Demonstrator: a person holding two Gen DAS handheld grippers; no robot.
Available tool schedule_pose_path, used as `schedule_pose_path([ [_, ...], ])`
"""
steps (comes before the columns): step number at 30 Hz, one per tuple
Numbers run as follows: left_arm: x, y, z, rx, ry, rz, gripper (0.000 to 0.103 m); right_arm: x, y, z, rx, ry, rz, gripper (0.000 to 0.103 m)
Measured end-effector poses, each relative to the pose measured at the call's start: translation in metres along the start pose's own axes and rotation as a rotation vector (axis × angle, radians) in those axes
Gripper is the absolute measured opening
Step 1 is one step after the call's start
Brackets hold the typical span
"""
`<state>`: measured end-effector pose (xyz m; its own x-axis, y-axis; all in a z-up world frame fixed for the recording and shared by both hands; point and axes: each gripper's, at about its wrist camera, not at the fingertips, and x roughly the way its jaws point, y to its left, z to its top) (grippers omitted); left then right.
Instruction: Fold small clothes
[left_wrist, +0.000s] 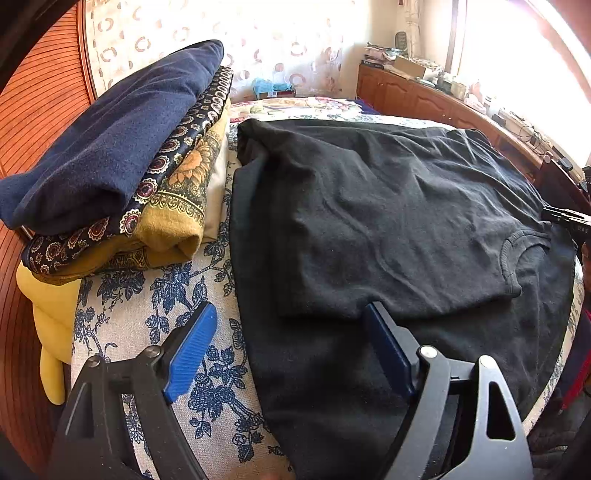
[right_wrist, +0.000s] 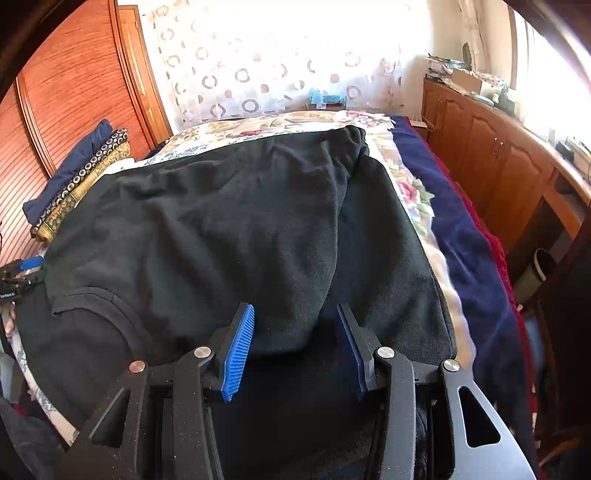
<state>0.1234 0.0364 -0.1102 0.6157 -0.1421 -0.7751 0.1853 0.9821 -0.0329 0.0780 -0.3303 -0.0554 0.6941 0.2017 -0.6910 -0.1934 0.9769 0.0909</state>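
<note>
Shows a black T-shirt (left_wrist: 388, 206) spread out on a bed cover (left_wrist: 155, 295) with blue flowers. Fills most of the bed top in both views. Lies mostly flat, with soft wrinkles and one side folded over onto the middle. Has its neck hole (left_wrist: 524, 258) at the near right in the left wrist view. Finds the left gripper (left_wrist: 288, 308) low over the shirt's near left edge, tongs let go and spread very wide. Puts one blue pad (left_wrist: 192, 350) over the flowery cover and the other over the black cloth, right by the folded edge. Holds nothing there. Finds the right gripper (right_wrist: 294, 308) low over the other side of the shirt, tongs about half apart. Shows the rounded end of the folded part between its two blue pads (right_wrist: 238, 350). Squeezes nothing, as far as can be seen; cannot tell if the tips touch the cloth. Shows a pile of folded clothes (left_wrist: 110, 155) just left of the shirt, dark blue on top, then a dotted one, then a yellow-brown one. Shows a wooden wardrobe (left_wrist: 33, 103) behind the pile, a white curtain (right_wrist: 277, 66) with rings at the far end, and wooden cupboards (right_wrist: 480, 140) along the right. Shows a dark blue blanket (right_wrist: 472, 251) on the bed's right edge.
</note>
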Motion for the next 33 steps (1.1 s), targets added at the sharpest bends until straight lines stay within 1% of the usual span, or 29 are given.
schedule_pose_path([
  [3,0.001,0.0,-0.001,0.002,0.002,0.002,0.083,0.001,0.009,-0.008,-0.016,-0.006,-0.016,0.047],
  [5,-0.001,0.001,-0.001,0.005,0.003,0.002,0.083,0.009,0.014,-0.011,-0.026,-0.005,-0.024,0.047],
  [9,-0.004,0.005,-0.003,0.004,0.01,0.002,0.082,0.012,0.016,-0.016,-0.036,-0.006,-0.031,0.047],
  [11,-0.008,0.008,-0.005,-0.012,-0.007,-0.01,0.076,0.012,0.016,-0.016,-0.035,-0.007,-0.029,0.047],
  [12,-0.013,0.01,-0.005,-0.028,-0.025,-0.02,0.075,0.013,0.015,-0.016,-0.033,-0.008,-0.027,0.047],
  [13,-0.02,0.012,-0.006,-0.051,-0.053,-0.039,0.072,0.013,0.014,-0.016,-0.03,-0.009,-0.023,0.047],
  [14,-0.025,0.013,-0.006,-0.067,-0.075,-0.06,0.064,0.012,0.013,-0.016,-0.028,-0.01,-0.02,0.047],
  [16,-0.036,0.012,-0.004,-0.09,-0.109,-0.108,0.058,0.012,0.012,-0.016,-0.023,-0.012,-0.017,0.047],
  [18,-0.039,0.009,-0.002,-0.099,-0.116,-0.141,0.049,0.012,0.012,-0.016,-0.022,-0.011,-0.017,0.047],
  [19,-0.038,0.007,-0.001,-0.098,-0.116,-0.137,0.047,0.013,0.011,-0.016,-0.023,-0.011,-0.018,0.047],
  [20,-0.036,0.006,0.001,-0.096,-0.112,-0.125,0.041,0.013,0.012,-0.016,-0.024,-0.011,-0.021,0.047],
  [21,-0.03,0.006,0.003,-0.098,-0.098,-0.104,0.039,0.013,0.012,-0.016,-0.027,-0.01,-0.022,0.047],
  [24,-0.015,0.008,0.007,-0.109,-0.056,-0.08,0.036,0.014,0.011,-0.015,-0.033,-0.011,-0.025,0.047],
  [25,-0.011,0.009,0.008,-0.109,-0.045,-0.071,0.032,0.014,0.01,-0.015,-0.033,-0.011,-0.024,0.047],
  [26,-0.007,0.009,0.009,-0.107,-0.035,-0.069,0.026,0.014,0.009,-0.015,-0.032,-0.011,-0.023,0.047],
  [28,-0.002,0.008,0.009,-0.101,-0.019,-0.063,0.024,0.015,0.01,-0.015,-0.037,-0.01,-0.034,0.046],
  [29,-0.002,0.009,0.008,-0.101,-0.021,-0.058,0.024,0.015,0.011,-0.015,-0.039,-0.011,-0.049,0.042],
  [30,-0.001,0.01,0.009,-0.108,-0.019,-0.056,0.024,0.015,0.01,-0.015,-0.039,-0.011,-0.055,0.04],
  [33,0.0,0.012,0.008,-0.119,-0.014,-0.06,0.025,0.015,0.009,-0.015,-0.04,-0.012,-0.053,0.039],
])
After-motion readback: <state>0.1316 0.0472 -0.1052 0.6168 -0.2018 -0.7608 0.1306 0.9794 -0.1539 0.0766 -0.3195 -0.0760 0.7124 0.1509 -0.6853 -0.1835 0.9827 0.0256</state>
